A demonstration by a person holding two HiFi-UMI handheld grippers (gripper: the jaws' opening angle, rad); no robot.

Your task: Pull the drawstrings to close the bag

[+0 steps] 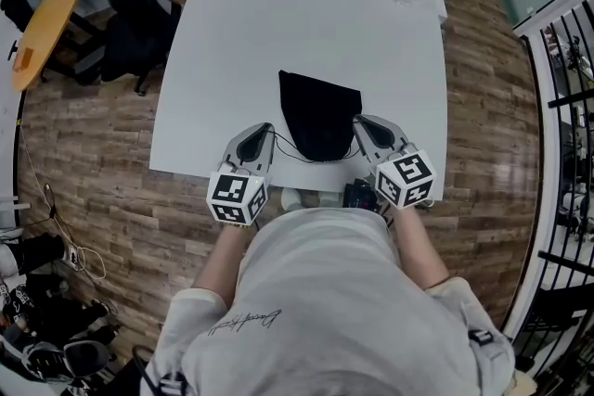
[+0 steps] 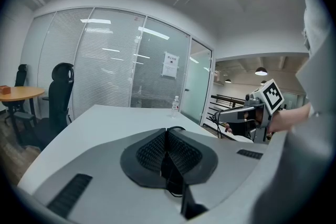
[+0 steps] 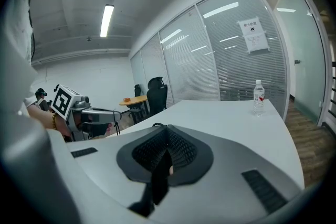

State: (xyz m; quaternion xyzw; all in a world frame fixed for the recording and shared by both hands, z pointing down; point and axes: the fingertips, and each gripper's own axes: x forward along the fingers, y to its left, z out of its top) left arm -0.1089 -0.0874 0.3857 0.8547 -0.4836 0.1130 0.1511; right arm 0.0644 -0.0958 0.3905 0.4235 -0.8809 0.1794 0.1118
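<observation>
Bag (image 1: 319,114) on table (image 1: 278,14); left gripper (image 1: 269,128), right gripper (image 1: 358,120) clamp drawstrings (image 1: 286,146).

The bag (image 1: 318,116) is matt black cloth, the table (image 1: 278,14) smooth matt white, the floor (image 1: 102,190) wood-grain planks.

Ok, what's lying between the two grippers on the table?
The black drawstring bag lies between the left gripper and the right gripper, its cord running toward both. The head view shows this.
</observation>
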